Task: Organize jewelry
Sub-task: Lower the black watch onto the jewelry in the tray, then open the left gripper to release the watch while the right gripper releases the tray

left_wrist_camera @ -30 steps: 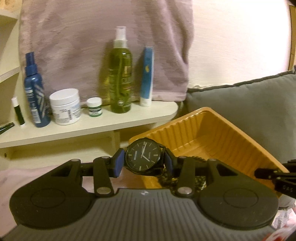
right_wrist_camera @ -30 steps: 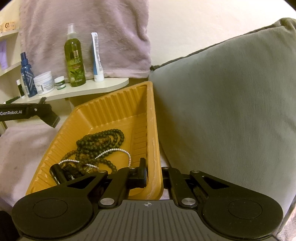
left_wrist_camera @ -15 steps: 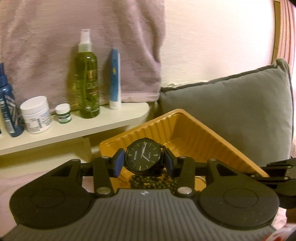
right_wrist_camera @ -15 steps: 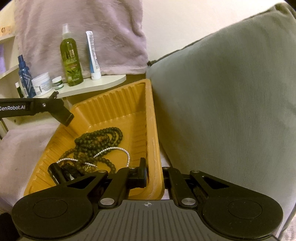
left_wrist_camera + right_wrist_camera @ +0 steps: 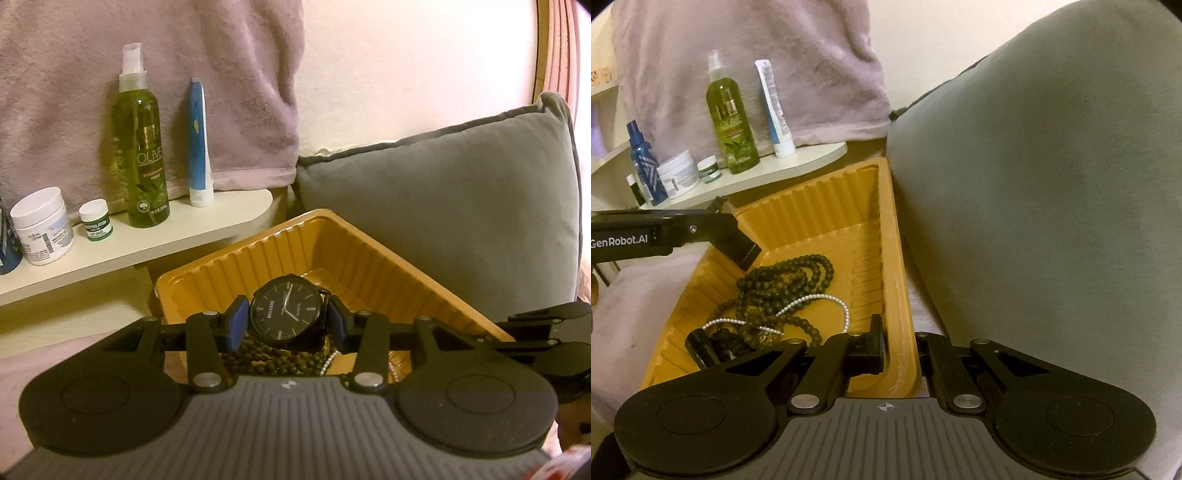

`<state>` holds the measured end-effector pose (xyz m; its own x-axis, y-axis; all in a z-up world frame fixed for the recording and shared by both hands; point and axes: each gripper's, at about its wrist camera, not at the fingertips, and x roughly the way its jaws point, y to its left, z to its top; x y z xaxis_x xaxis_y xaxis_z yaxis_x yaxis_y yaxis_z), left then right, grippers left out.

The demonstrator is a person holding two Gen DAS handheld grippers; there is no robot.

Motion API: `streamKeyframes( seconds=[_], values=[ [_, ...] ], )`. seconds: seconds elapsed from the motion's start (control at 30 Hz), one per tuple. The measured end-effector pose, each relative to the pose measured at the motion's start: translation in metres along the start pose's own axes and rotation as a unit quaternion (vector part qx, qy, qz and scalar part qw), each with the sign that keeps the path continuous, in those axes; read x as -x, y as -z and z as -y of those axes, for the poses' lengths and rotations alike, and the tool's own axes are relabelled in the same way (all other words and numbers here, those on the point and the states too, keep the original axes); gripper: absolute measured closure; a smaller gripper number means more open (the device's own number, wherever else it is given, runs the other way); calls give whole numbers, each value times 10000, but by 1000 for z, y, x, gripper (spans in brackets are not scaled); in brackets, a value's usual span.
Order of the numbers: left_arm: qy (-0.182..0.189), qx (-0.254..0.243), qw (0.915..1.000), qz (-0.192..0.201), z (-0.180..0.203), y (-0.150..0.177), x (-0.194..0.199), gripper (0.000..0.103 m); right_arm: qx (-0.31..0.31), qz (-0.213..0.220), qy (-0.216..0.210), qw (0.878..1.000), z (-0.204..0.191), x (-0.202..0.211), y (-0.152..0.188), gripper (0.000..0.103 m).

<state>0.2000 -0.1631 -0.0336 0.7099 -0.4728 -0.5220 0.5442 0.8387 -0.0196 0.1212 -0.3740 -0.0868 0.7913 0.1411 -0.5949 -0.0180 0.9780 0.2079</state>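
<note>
— The left gripper (image 5: 287, 320) has carried the black wristwatch (image 5: 286, 314), clamped between its blue pads (image 5: 237, 325), over the yellow tray (image 5: 373, 254).

— Release soon, probably. The right gripper (image 5: 900, 345) pinches the tray's wall; beaded necklaces (image 5: 783, 284) lie beyond its left finger.

one watch (image 5: 287, 313), one tray (image 5: 897, 258), two necklaces (image 5: 786, 275), two jars (image 5: 42, 225)

— Where's my left camera? 
— Low behind my left gripper (image 5: 287, 320), looking forward over the yellow tray (image 5: 406, 273) toward the shelf (image 5: 184, 236) and grey cushion (image 5: 443, 206).

— And my right? 
— Close at the tray's (image 5: 897, 295) near corner, behind my right gripper (image 5: 903, 349), facing along it. Both views share tray, shelf (image 5: 798, 162), cushion (image 5: 1034, 184).
</note>
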Motion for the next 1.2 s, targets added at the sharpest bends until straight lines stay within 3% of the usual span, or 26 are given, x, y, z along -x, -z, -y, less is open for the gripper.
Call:
streamKeyframes(
  seconds=[0.33,0.67,0.73,0.8,0.83,0.93,0.97,1.1,1.2],
  values=[
    [-148,-38,9998,-147,-8,2,-5,61,80,-245,-193,9995,-1,-24,3,100],
    [-33,-66,9989,-461,-2,9,-26,62,-10,-168,-235,9996,4,-21,9,99],
    [-57,-63,9991,-421,-1,9,-26,57,-60,-163,-277,9995,6,-20,9,99],
    [-25,-37,9992,-396,-3,7,-24,57,-95,-149,-261,9995,7,-19,10,95],
    [-40,-42,9993,-375,-3,6,-22,57,-98,-130,-231,9996,7,-18,10,88],
    [-142,8,9995,-293,-9,4,-14,55,-188,15,-185,9997,9,-12,10,49],
    [-174,62,9995,-270,-11,4,-11,51,-234,74,-181,9995,11,-9,10,45],
    [-379,220,9989,-187,-21,8,6,45,-253,179,-154,9994,13,-1,7,45],
    [-574,387,9975,-174,-27,14,20,31,-286,219,-109,9993,14,5,5,44]
  ],
)
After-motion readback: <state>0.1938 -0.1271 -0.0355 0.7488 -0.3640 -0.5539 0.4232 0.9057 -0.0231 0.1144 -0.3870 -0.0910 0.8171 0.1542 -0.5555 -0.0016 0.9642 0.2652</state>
